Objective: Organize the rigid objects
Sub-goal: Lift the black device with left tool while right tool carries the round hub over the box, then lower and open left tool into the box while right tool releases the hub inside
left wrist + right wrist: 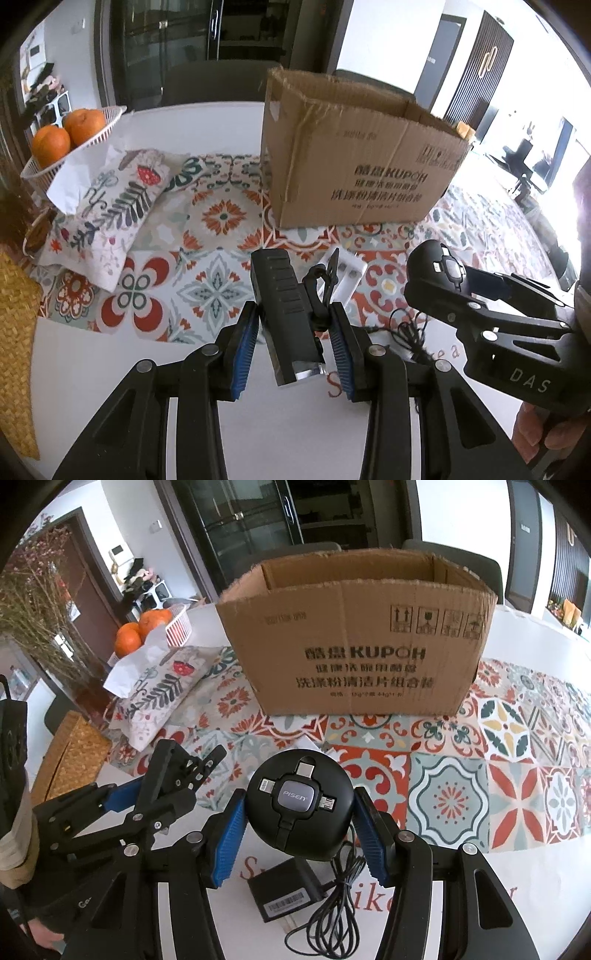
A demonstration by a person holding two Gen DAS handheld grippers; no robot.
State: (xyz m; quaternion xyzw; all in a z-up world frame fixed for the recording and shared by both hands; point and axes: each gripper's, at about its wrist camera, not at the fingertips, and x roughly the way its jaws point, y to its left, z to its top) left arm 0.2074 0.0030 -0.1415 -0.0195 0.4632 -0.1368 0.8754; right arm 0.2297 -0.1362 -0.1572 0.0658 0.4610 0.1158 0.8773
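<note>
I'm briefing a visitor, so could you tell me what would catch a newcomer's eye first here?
Probably the open cardboard box at the back of the bright patterned tablecloth. In front of it, the right hand-held gripper holds a round black cable reel, and the left hand-held gripper holds a black bike light.

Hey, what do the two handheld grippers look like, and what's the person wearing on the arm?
Both grippers, left gripper and right gripper, are matte black linkage frames with silver pivot bolts and ribbed blue pads lining the jaws. One body carries white "DAS" lettering. A beige sleeve cuff shows.
</note>
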